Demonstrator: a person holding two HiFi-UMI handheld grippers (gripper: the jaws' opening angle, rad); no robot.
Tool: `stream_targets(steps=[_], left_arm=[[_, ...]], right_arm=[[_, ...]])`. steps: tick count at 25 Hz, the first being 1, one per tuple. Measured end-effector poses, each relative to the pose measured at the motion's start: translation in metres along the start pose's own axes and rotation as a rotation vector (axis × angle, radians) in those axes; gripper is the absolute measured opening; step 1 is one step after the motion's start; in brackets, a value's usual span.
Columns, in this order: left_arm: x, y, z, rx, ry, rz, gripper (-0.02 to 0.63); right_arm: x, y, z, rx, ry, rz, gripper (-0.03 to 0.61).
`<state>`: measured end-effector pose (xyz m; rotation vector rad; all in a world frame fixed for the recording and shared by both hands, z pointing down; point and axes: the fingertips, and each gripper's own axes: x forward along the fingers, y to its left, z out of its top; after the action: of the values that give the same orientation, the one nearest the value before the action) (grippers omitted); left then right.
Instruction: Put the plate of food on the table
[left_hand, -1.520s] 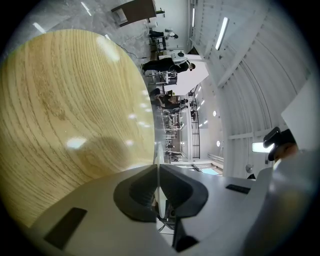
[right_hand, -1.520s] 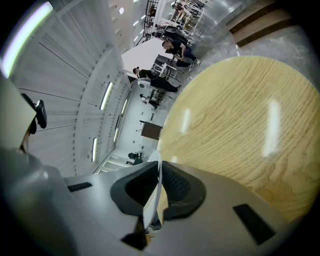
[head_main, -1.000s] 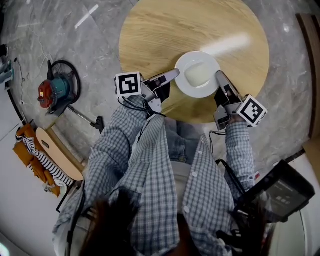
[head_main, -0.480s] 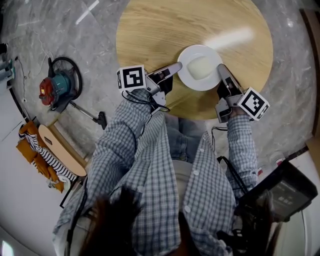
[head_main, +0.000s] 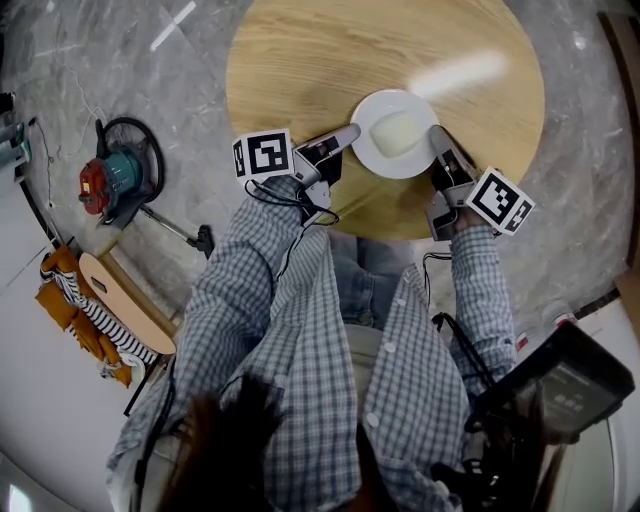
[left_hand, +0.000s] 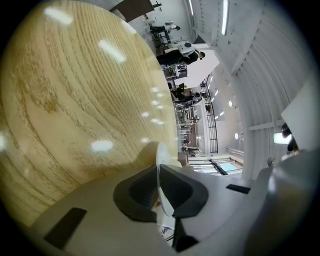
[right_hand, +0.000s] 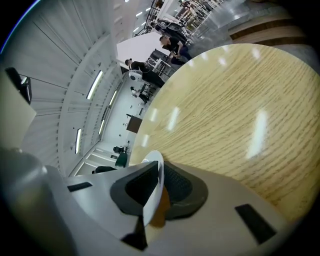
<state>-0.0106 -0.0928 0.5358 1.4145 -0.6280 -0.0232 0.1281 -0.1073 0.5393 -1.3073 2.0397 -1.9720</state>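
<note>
A white plate (head_main: 396, 134) with a pale mound of food on it is held over the near part of the round wooden table (head_main: 310, 50). My left gripper (head_main: 352, 135) is shut on the plate's left rim, and my right gripper (head_main: 434, 135) is shut on its right rim. In the left gripper view the thin white rim (left_hand: 160, 165) runs edge-on between the dark pads. The right gripper view shows the rim (right_hand: 154, 185) pinched the same way, with the tabletop (right_hand: 235, 115) beyond.
The table stands on a grey marble floor (head_main: 120, 60). At the left on the floor are a red and teal machine with a black hoop (head_main: 118, 178) and a wooden board with orange and striped cloth (head_main: 92, 312). A dark device (head_main: 560, 385) sits at lower right.
Both grippers have carried the plate a little farther in over the table, away from the person. The hold on both rims is unchanged.
</note>
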Motion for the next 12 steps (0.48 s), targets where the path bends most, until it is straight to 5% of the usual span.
stream_targets(steps=[12], left_arm=[[0.0065, 0.0065, -0.0012, 0.039, 0.004, 0.062, 0.021]], right_arm=[[0.0018, -0.0056, 0.0014, -0.087, 0.015, -0.109, 0.028]])
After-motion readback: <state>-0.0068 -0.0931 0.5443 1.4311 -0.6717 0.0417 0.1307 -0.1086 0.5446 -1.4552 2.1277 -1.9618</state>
